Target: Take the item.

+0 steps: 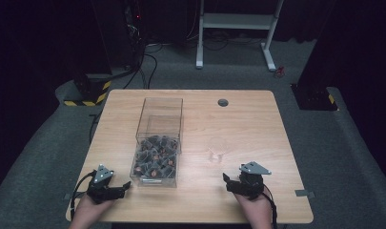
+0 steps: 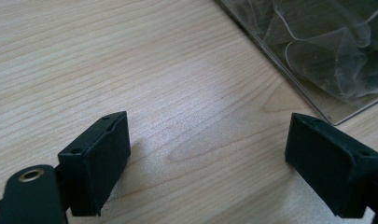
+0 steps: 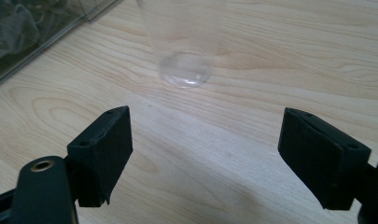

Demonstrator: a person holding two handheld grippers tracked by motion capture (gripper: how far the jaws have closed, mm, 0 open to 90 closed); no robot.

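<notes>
Both grippers gape beside clear box [image 1: 158,143]

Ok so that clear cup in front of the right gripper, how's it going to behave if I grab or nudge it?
The clear cup looks thin-walled, so probably light and easily squashed. It stands upright, empty and tall for its base, so a nudge may tip it. Its smooth sides could slip in the open right gripper.

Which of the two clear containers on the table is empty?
The clear cup near the right gripper is empty; the tall clear box holds dark wrapped pieces.
</notes>
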